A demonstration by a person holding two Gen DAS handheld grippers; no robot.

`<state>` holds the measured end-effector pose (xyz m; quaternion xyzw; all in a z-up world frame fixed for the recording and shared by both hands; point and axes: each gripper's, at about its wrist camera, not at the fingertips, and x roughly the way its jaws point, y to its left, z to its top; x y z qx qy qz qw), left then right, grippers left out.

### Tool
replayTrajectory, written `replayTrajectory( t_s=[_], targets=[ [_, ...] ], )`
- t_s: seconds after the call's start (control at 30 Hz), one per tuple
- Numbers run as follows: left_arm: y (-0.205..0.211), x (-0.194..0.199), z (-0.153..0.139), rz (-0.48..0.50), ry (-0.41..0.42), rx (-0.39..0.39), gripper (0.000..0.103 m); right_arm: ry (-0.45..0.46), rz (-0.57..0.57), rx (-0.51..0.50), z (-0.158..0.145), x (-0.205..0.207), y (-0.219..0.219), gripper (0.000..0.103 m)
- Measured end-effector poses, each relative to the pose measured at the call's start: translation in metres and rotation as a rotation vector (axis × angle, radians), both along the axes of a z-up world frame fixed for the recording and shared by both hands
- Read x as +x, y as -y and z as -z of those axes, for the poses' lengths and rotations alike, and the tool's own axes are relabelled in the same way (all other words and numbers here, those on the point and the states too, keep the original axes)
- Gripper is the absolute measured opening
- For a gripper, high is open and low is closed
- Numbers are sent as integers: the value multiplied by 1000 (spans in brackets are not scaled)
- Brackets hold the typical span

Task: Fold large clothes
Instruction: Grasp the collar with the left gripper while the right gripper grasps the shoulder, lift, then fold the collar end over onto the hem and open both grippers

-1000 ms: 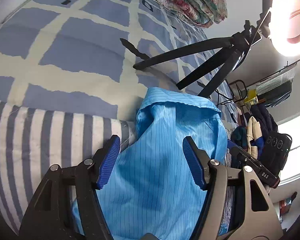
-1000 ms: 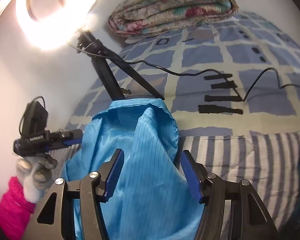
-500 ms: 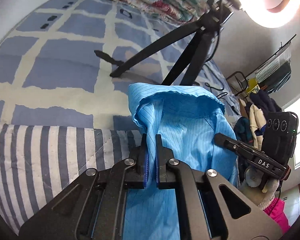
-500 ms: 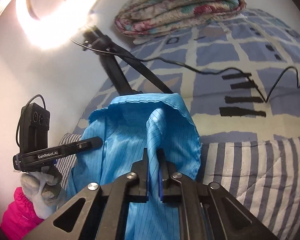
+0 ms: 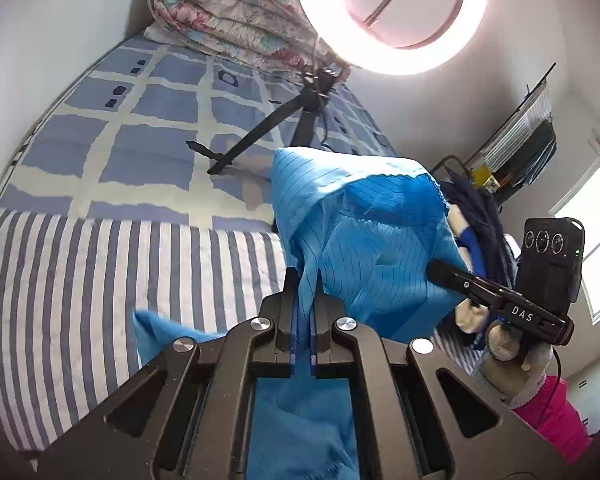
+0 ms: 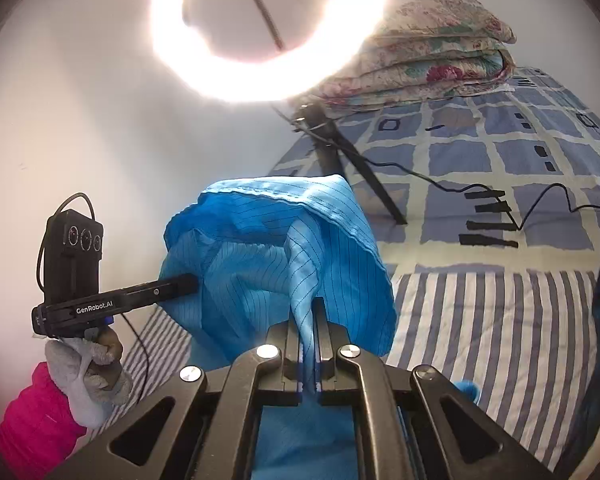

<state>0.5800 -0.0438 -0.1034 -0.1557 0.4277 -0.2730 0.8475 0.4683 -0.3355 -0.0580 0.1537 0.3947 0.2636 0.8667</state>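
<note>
A large bright blue pinstriped garment (image 5: 364, 240) hangs lifted above the striped bedcover (image 5: 80, 280). My left gripper (image 5: 303, 280) is shut on a fold of its left side. My right gripper (image 6: 309, 312) is shut on a fold of the same garment (image 6: 268, 248) on its right side. Each gripper shows in the other's view: the right one (image 5: 500, 296) sticks into the cloth from the right, the left one (image 6: 140, 296) from the left. The garment's lower part hangs under the jaws, mostly hidden.
A ring light (image 5: 388, 16) on a black tripod (image 5: 276, 132) stands on the blue checked sheet (image 5: 140, 136) behind the garment. A folded floral quilt (image 6: 428, 52) lies at the bed's far end. A black cable (image 6: 480, 192) crosses the sheet. Dark clothes (image 5: 476, 216) are piled at the right.
Both grippers closed on the garment and then lifted it up off the bed. The cameras now tilt upward toward the ring light.
</note>
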Motion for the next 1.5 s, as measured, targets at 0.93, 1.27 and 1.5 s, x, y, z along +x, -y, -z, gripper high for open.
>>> replayTrajectory(
  t_s=[0.93, 1.27, 1.5],
  targets=[
    [-9, -305, 39, 59, -76, 153, 1, -77, -80, -158, 27, -303, -21, 0],
    [-6, -352, 66, 120, -117, 241, 1, -89, -120, -273, 49, -352, -42, 0],
    [-15, -384, 59, 149, -95, 285, 33, -48, -142, -344, 46, -375, -39, 25]
  ],
)
